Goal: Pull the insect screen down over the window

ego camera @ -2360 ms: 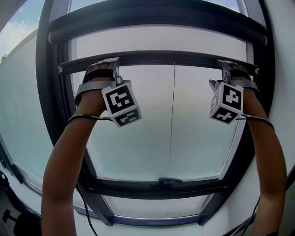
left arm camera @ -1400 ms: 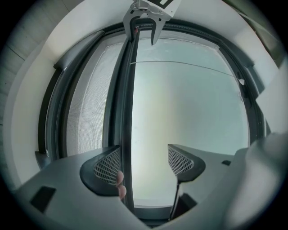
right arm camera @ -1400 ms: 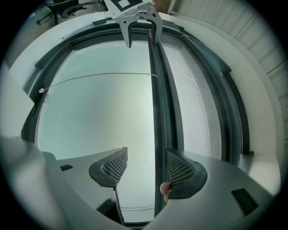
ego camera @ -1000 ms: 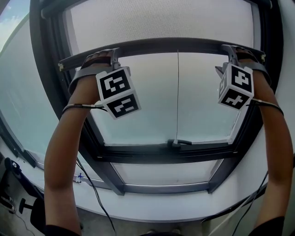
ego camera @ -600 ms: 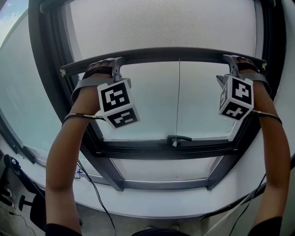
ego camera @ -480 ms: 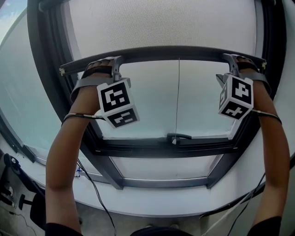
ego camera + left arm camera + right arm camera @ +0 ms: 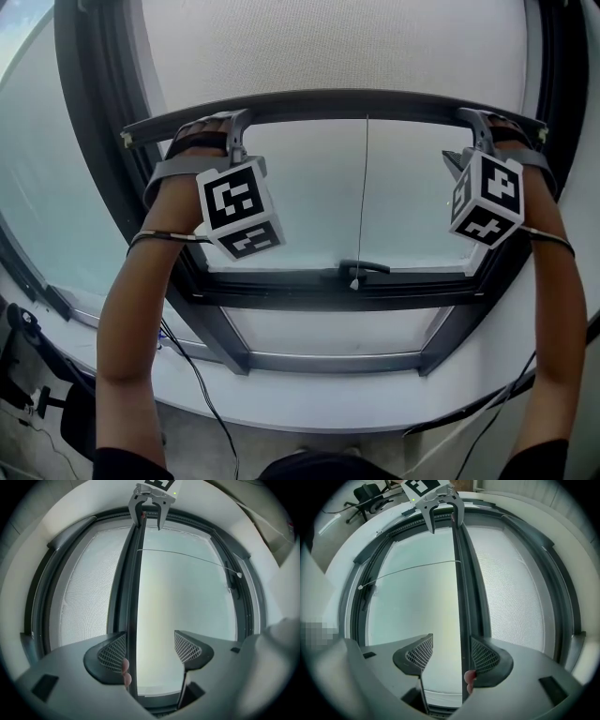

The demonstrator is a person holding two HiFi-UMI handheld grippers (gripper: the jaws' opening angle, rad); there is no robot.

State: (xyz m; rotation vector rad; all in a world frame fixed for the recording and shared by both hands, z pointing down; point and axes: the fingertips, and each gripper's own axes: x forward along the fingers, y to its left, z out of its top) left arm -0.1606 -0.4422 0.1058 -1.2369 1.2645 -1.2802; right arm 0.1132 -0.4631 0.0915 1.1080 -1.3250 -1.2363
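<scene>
Insect screen [image 7: 328, 47] at 12 o'clock in the head view, its dark bottom bar [image 7: 366, 101] just below, left gripper [image 7: 150, 649] at 10 o'clock, right gripper [image 7: 449, 654] at 2 o'clock, both jaws spread, bar running between them against one jaw, fingertips [image 7: 126, 679] beside it.

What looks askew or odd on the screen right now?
Nothing askew: the pull bar looks roughly level. One oddity: left gripper and right gripper are both open, with the bar against only one pad each, not clamped.

Insect screen [image 7: 337, 47]: pale mesh, dark bottom bar [image 7: 375, 101] level, drawn partway down window [image 7: 300, 206].
</scene>
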